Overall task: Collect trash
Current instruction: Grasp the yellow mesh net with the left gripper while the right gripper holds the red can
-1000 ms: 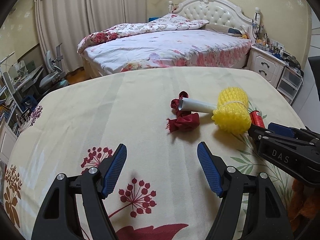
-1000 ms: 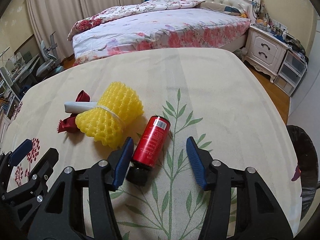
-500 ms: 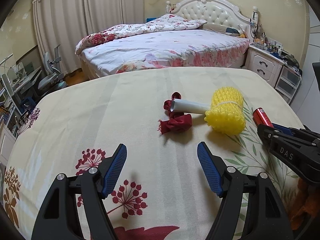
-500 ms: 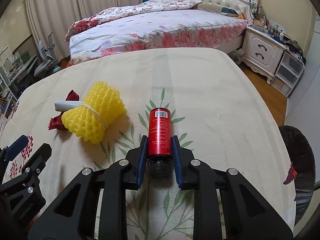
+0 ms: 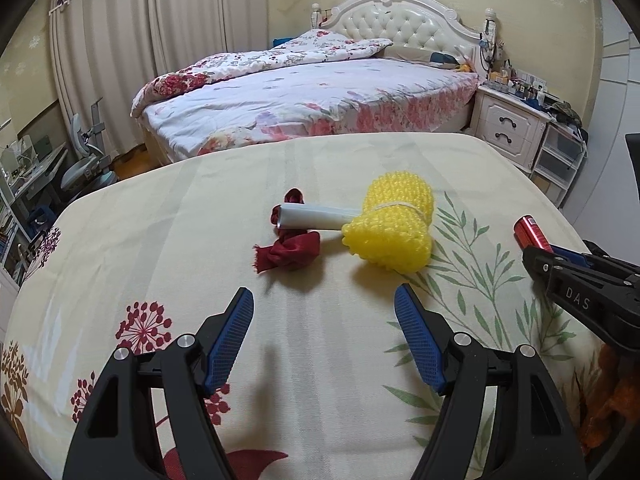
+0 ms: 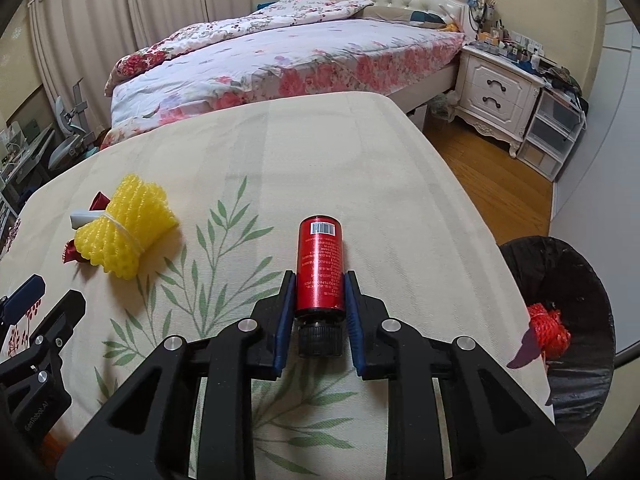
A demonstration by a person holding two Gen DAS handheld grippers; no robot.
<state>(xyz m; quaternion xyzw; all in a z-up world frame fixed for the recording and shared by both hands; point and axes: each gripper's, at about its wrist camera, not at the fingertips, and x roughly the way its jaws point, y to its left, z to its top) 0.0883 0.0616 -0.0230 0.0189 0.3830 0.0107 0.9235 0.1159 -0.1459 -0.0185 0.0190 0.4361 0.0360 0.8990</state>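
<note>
My right gripper [image 6: 319, 282] is shut on a red bottle [image 6: 320, 264] with a black cap, held over the cream floral tablecloth; the bottle also shows at the right in the left wrist view [image 5: 532, 232]. My left gripper [image 5: 324, 312] is open and empty, short of a yellow foam net bundle [image 5: 390, 226], a white paper roll [image 5: 316, 217] and a red cloth scrap [image 5: 290, 252]. The yellow bundle shows at left in the right wrist view [image 6: 124, 224]. A black-lined trash bin [image 6: 576, 292] with red netting [image 6: 548, 330] inside stands off the table's right edge.
The table [image 6: 328, 152] ends just right of the bottle. Beyond it stand a bed [image 5: 312, 96], a white nightstand [image 6: 496, 96] and plastic drawers [image 6: 554, 136]. Wooden floor [image 6: 492, 184] lies between table and nightstand. A desk and chair [image 5: 80, 160] are far left.
My right gripper closed on the red bottle and swung it right, toward the table's edge and the bin. My left gripper stayed open and drew back a little.
</note>
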